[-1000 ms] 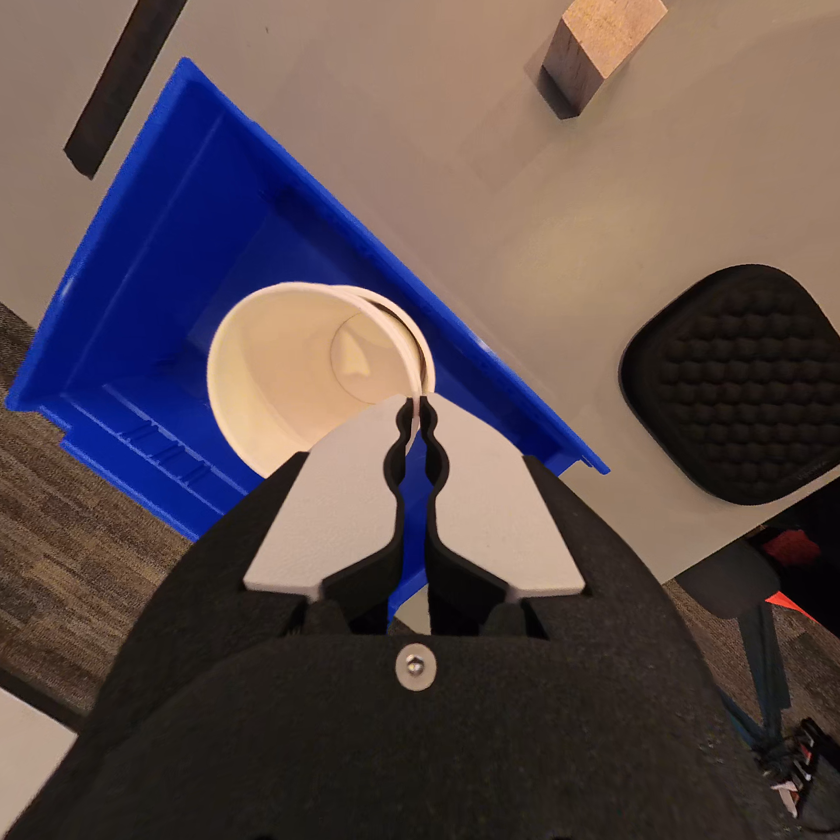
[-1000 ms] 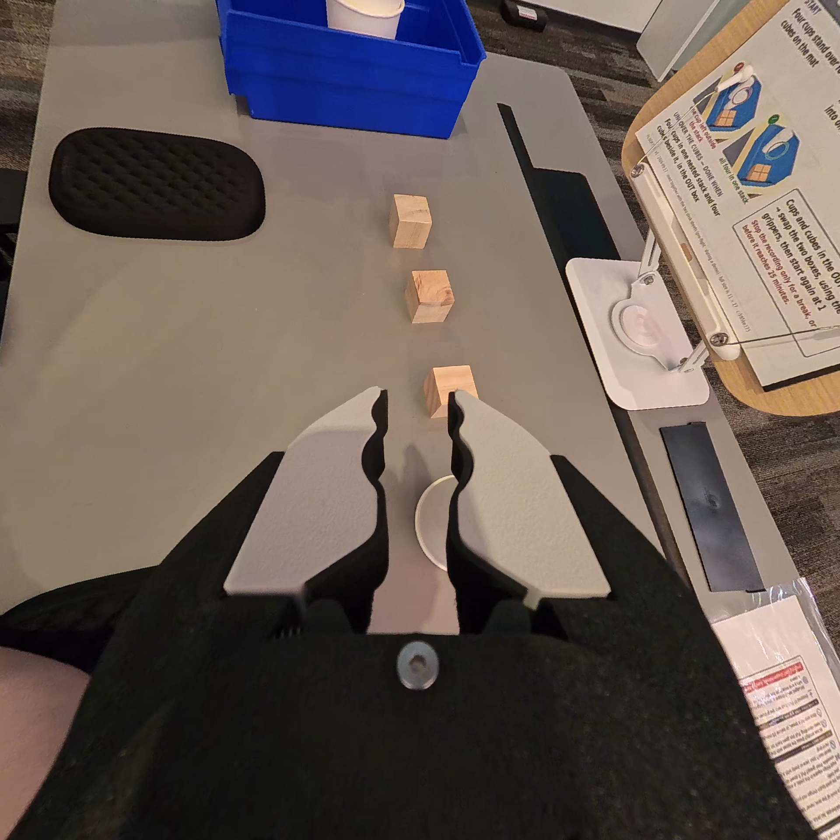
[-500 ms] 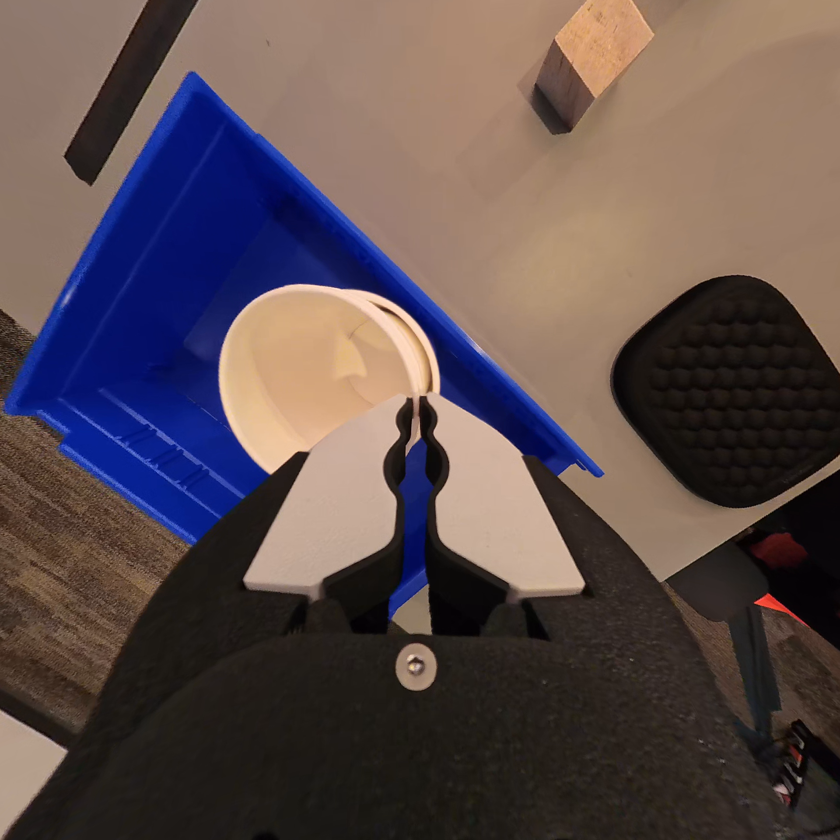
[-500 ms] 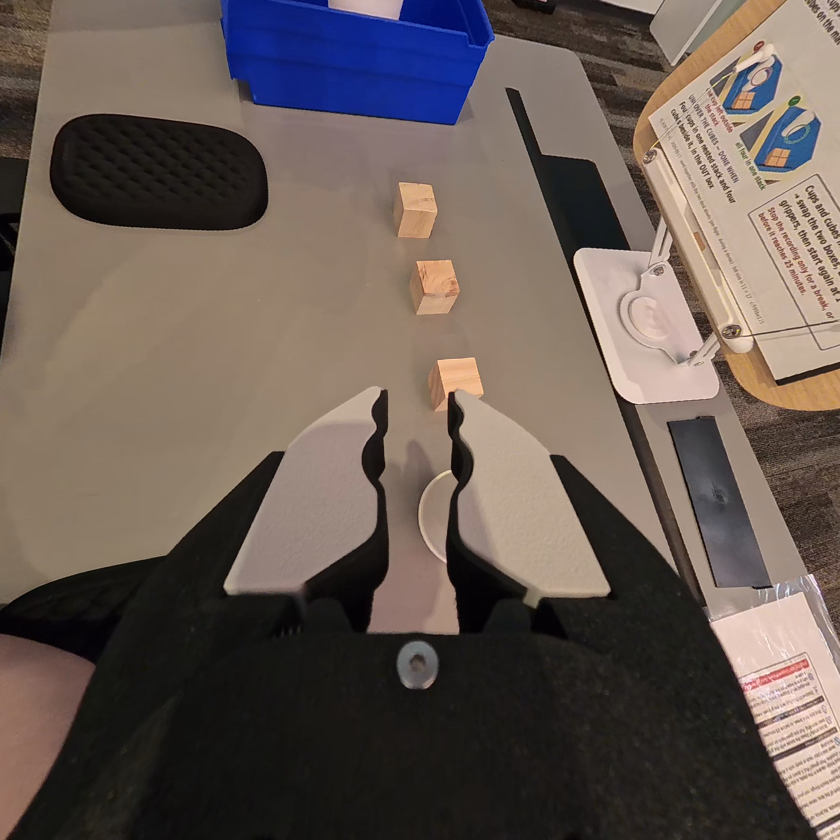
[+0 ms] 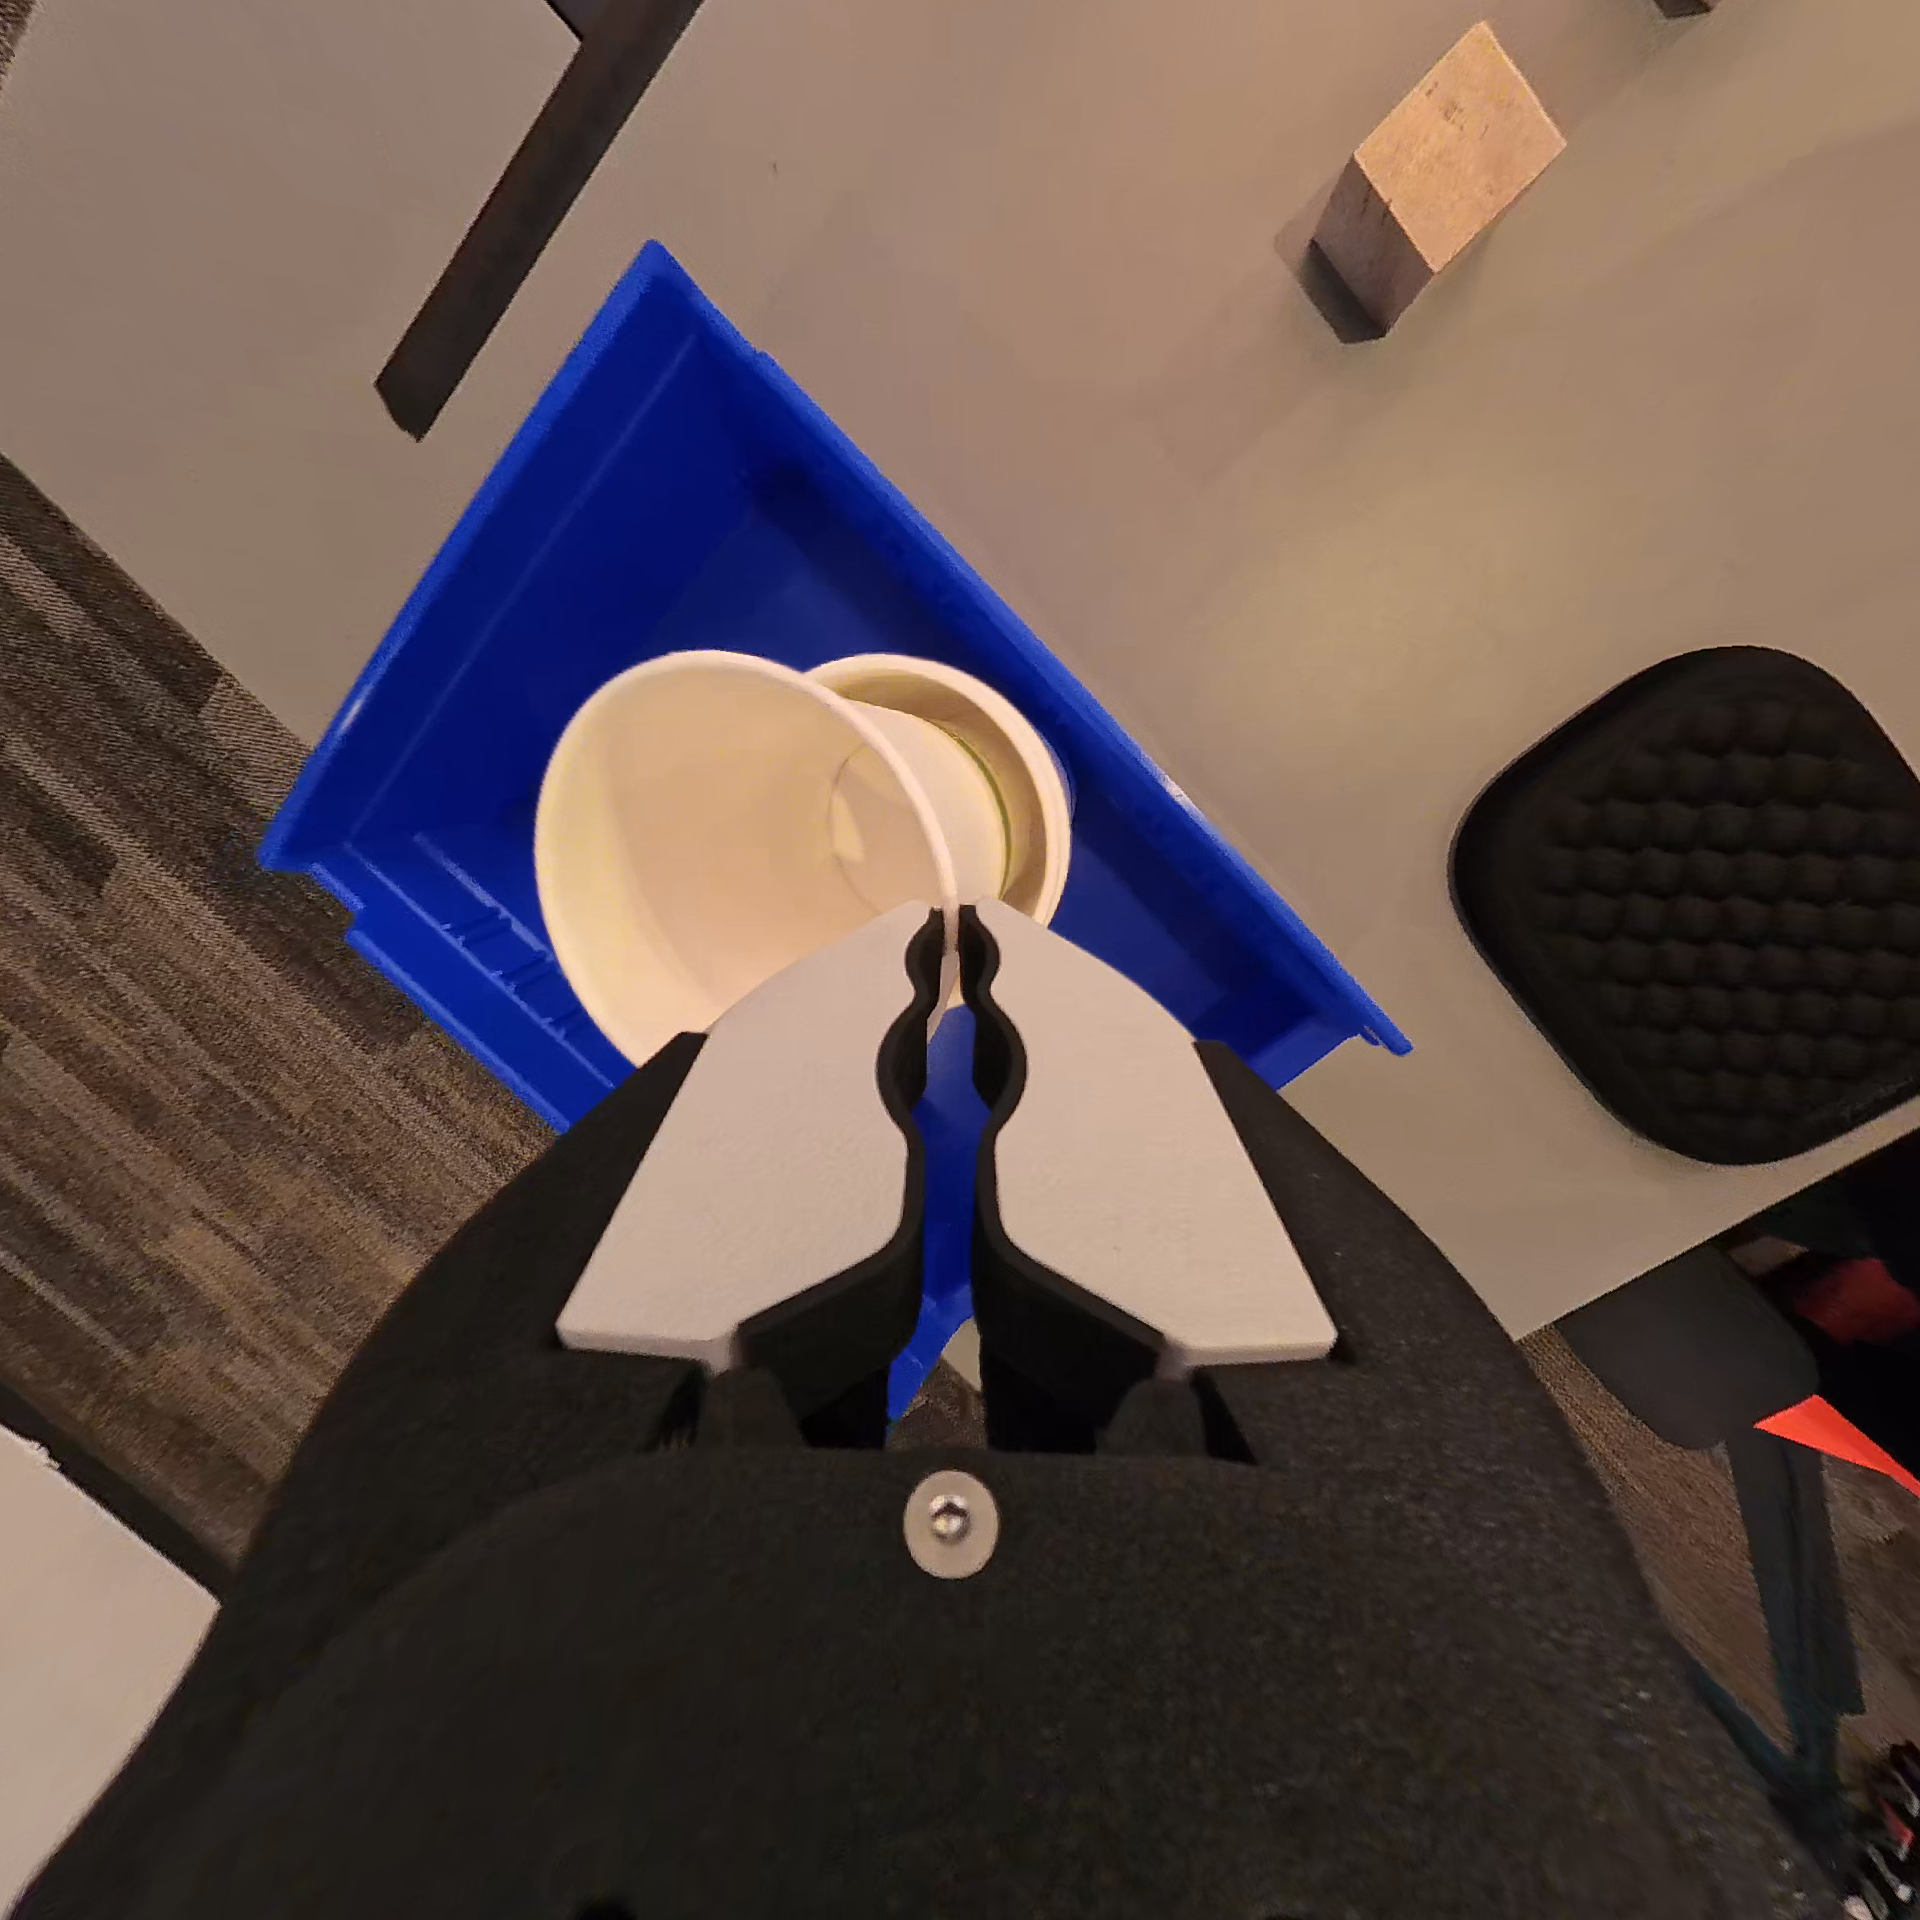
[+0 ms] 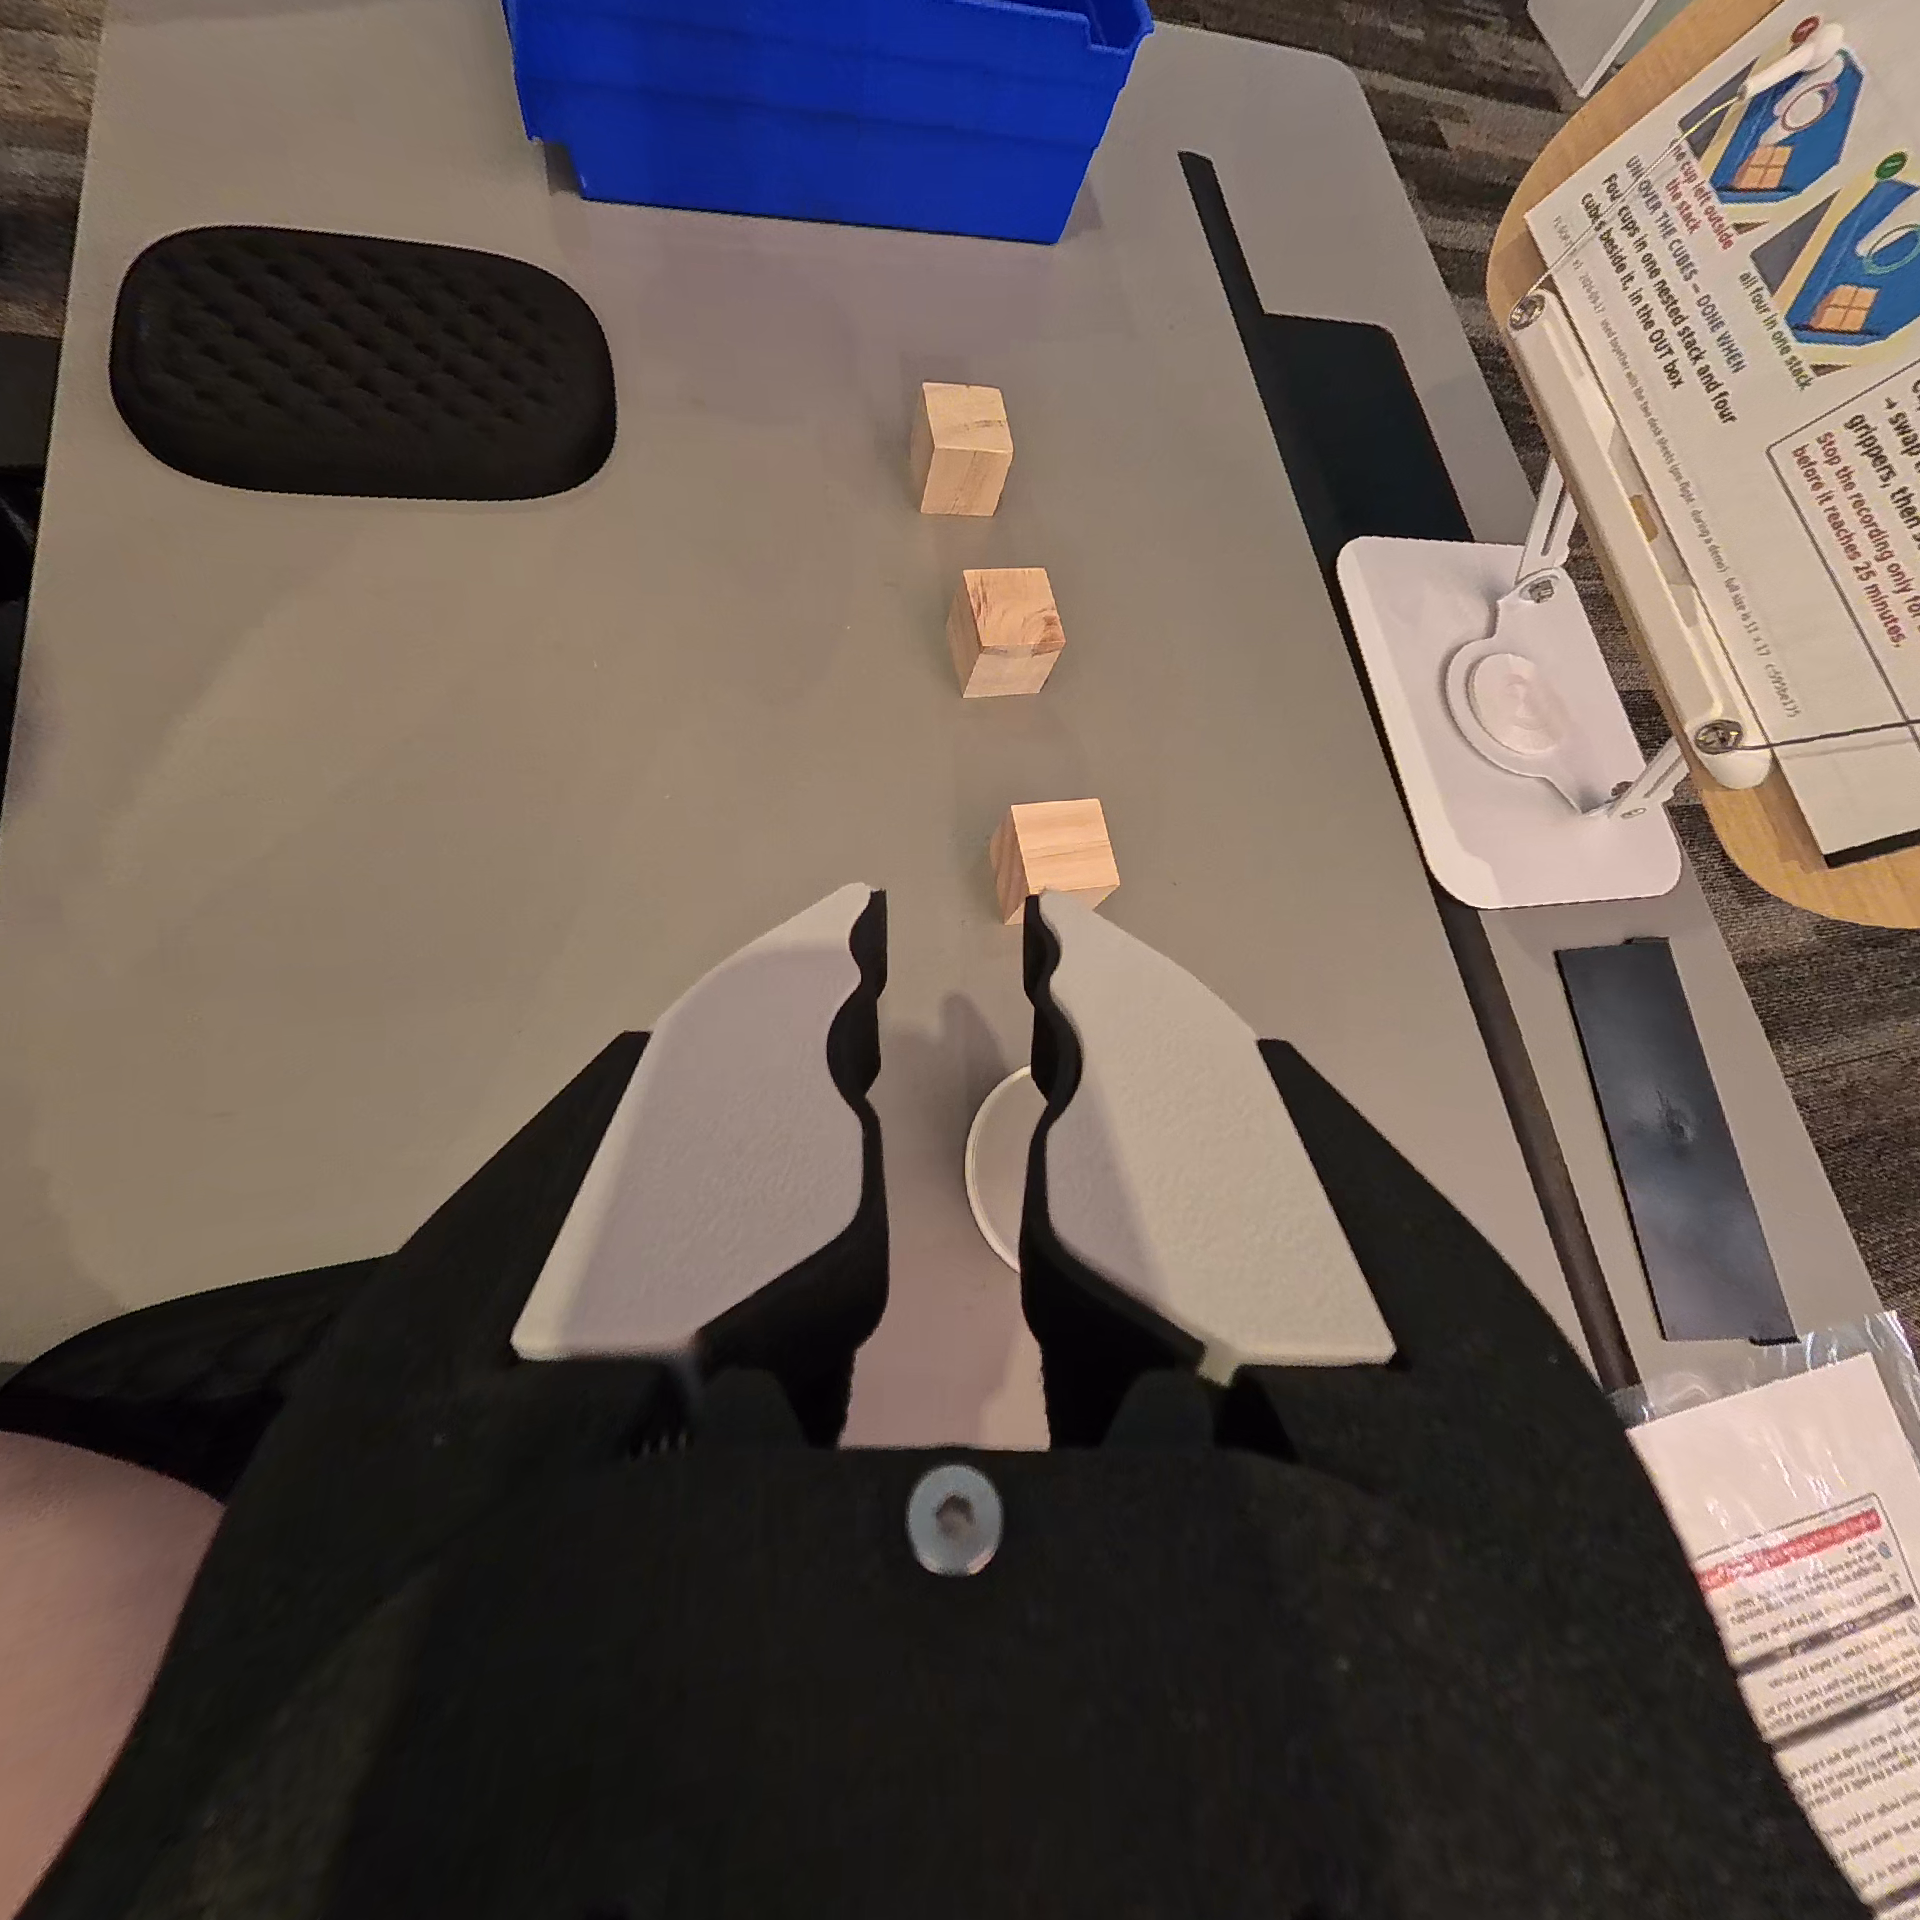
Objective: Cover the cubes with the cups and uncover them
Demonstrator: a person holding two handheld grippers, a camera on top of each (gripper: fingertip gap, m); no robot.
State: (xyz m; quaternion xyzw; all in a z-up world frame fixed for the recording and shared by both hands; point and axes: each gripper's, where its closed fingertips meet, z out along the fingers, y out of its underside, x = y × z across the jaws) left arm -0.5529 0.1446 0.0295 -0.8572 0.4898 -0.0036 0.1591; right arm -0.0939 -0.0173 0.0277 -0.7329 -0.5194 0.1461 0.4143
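Left gripper [image 5: 943, 920] fingers pinch just the thin rim of a white paper cup [image 5: 727, 831] above the blue bin [image 5: 582, 582], so it could slip or drag the nested cup [image 5: 966, 769] along; right gripper [image 6: 954, 904] fingers hang narrowly apart, empty, near the closest wooden cube [image 6: 1055, 857].

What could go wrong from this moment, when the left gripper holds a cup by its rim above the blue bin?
1. The left gripper pinches only the thin rim of the top cup; it may slip or crease.
2. The cup below sits close inside the blue bin and might lift with it.
3. The right gripper hangs open near the nearest cube and could nudge it.
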